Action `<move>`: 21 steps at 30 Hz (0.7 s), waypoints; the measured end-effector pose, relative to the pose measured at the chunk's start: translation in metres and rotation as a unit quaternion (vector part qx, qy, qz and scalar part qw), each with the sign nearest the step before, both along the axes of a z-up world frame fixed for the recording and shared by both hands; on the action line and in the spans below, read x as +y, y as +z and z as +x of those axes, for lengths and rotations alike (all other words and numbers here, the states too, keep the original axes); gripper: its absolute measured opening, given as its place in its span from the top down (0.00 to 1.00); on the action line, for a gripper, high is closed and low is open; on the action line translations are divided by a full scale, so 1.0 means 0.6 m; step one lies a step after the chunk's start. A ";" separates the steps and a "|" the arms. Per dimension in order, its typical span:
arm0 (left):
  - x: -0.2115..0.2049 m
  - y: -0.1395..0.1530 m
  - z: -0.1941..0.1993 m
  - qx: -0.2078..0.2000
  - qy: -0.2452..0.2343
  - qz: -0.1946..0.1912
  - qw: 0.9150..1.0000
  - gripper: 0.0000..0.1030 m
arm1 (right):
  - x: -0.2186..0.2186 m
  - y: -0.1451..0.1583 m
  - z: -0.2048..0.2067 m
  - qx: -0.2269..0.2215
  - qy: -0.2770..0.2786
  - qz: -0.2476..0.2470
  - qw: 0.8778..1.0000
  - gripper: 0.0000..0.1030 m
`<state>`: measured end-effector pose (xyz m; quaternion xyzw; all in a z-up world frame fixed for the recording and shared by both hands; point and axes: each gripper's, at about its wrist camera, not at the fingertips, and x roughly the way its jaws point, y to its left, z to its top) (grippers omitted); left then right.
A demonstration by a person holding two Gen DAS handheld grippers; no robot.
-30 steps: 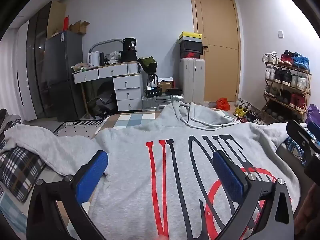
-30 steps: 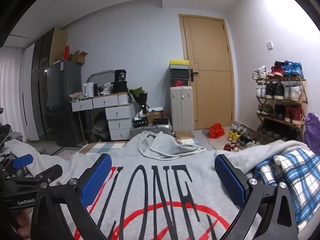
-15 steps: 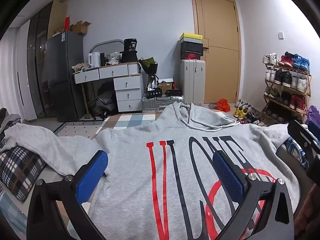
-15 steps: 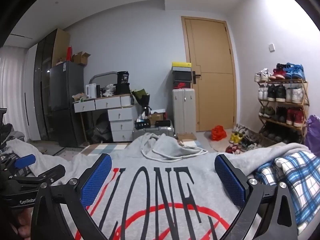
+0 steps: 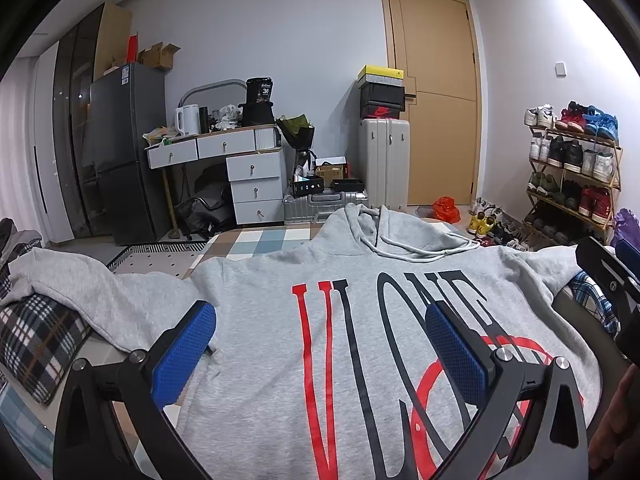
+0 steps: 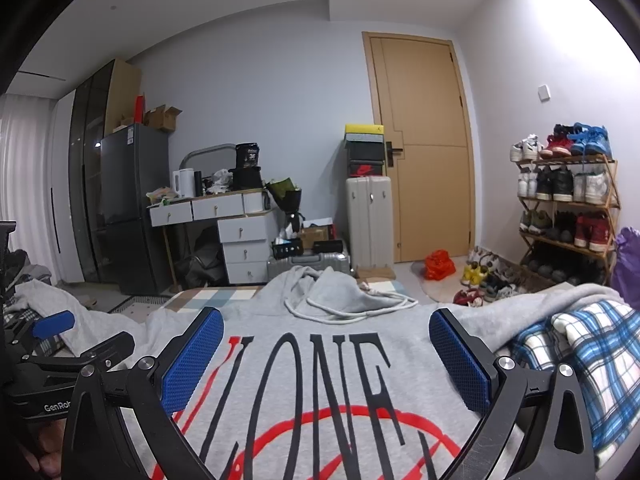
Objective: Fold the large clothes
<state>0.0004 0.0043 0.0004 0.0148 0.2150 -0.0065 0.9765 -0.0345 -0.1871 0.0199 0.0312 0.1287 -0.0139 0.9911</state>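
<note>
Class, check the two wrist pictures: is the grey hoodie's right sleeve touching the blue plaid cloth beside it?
Touching. In the right wrist view the hoodie's right sleeve lies draped across the top of the blue plaid cloth, with no gap showing between them.

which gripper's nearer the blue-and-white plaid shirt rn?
Right. The right gripper hangs over the grey printed hoodie with the blue-and-white plaid shirt just beside it; the left gripper sits further over, above the hoodie's left half.

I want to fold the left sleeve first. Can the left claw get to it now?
Probably yes: the left claw is open and empty, and the sleeve lies uncovered on its left.
</note>
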 end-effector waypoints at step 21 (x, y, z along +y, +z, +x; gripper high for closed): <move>-0.005 -0.003 0.000 -0.001 0.002 0.002 1.000 0.01 | -0.002 -0.010 0.003 0.001 0.004 0.005 1.000 0.00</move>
